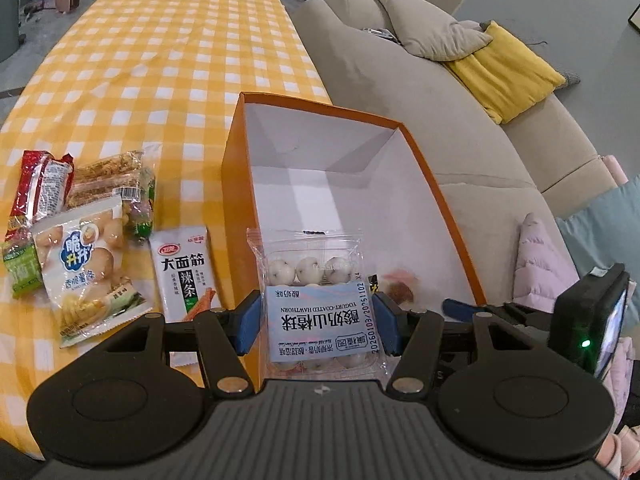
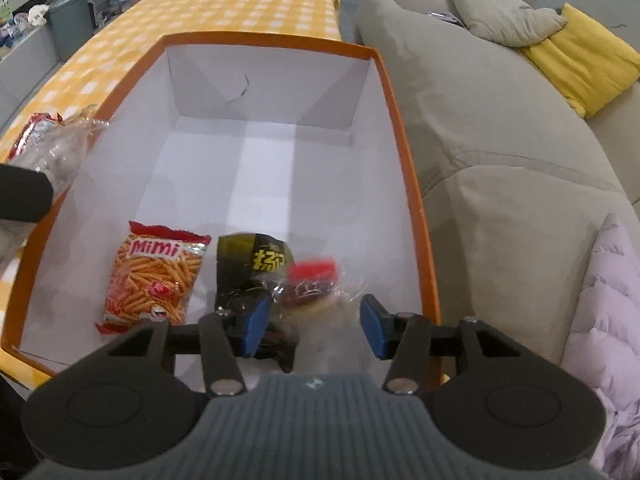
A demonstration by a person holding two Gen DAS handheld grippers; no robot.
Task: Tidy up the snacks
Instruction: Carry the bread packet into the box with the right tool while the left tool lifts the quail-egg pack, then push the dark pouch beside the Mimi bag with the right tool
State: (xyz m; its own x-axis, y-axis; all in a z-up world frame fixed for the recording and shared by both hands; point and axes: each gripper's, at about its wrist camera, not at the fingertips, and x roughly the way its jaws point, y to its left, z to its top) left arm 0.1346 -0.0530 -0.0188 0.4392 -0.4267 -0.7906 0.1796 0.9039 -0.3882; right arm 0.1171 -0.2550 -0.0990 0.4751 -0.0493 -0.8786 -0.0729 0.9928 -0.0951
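Note:
My left gripper (image 1: 316,320) is shut on a clear pack of yogurt-coated hawthorn balls (image 1: 316,276), its blue pads pressing both sides, just above the near end of the orange box (image 1: 236,152). My right gripper (image 2: 316,330) hangs over the same box (image 2: 404,160) with its jaws apart. A blurred clear-wrapped snack with a red label (image 2: 312,284) lies between and below the pads, which do not touch it. A Mimi stick bag (image 2: 154,276) and a black pack (image 2: 248,264) lie on the box's white floor.
Several snacks lie on the yellow checked tablecloth (image 1: 160,60) left of the box: a white spicy-strip pack (image 1: 186,276), a crisps bag (image 1: 86,272), a red pack (image 1: 40,188). A beige sofa (image 1: 400,80) with cushions and a pink garment (image 2: 600,320) is to the right.

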